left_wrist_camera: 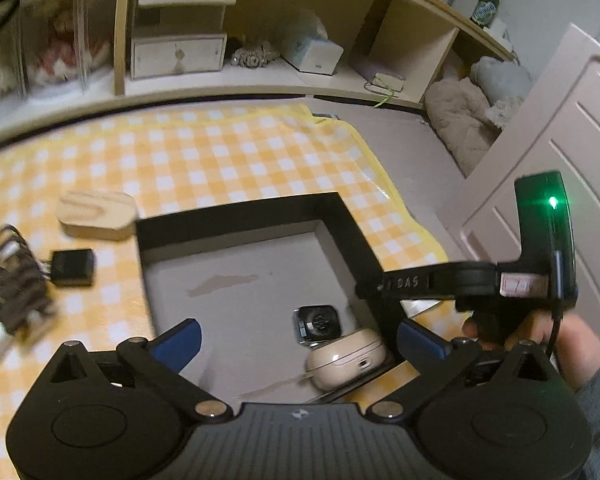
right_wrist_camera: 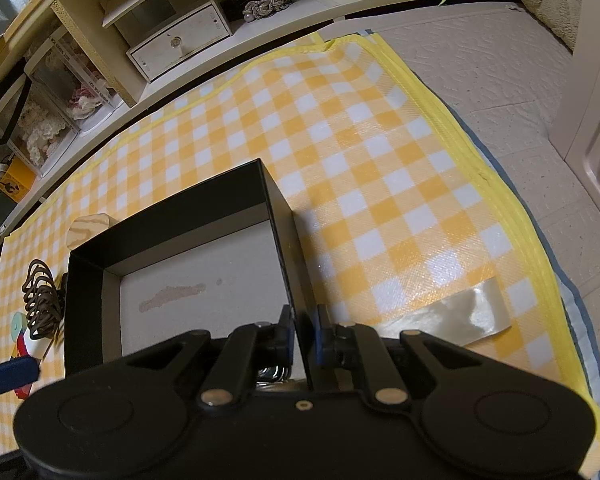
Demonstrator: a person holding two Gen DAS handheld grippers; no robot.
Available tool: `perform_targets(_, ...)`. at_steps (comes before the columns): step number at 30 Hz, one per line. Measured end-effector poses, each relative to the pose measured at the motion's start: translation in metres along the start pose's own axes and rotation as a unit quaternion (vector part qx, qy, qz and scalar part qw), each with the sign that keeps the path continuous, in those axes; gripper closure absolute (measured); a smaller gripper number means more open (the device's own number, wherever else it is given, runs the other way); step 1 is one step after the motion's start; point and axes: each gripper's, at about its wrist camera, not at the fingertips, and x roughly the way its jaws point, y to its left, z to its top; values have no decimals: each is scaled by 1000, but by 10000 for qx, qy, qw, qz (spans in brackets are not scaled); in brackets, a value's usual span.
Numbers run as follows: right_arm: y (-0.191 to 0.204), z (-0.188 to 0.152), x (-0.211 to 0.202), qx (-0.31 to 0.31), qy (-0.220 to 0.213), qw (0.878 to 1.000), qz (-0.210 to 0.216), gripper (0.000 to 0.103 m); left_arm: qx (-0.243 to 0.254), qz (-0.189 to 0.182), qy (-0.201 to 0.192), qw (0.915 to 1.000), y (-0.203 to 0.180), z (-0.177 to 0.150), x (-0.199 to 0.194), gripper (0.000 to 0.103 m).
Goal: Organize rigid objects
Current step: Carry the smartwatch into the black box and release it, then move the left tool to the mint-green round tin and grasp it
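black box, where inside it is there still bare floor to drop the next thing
Most of the black box floor is bare: the far half and the left side, bordered by the back and left walls. The near right corner is crowded, where the watch and beige earbud case sit close together, beside the wall that the right tongs clamp. The open left tongs hang empty above.

Both cameras are looking steeply down along their own fingers. The left wrist view is hovering above the black box [left_wrist_camera: 256, 216], facing the shelves. The right wrist view is sitting close against the box's right wall. Both are sharing the checkered mat [right_wrist_camera: 380, 168].
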Motion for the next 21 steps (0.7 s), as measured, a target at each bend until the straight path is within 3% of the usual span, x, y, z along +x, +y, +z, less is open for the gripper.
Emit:
perform_targets(9,-1,0,0,-10,-5,10000,-20,93,392,566,-297,9972,-7,-10,-24,0)
perform_targets(14,-1,0,0,-11,-5,10000,-23,93,435,423,-337,9976,-4,-14,-32,0)
perform_targets(21,-1,0,1,-23,-4,10000,-37,93,574,515,-497,9958,19,-18,-42,0)
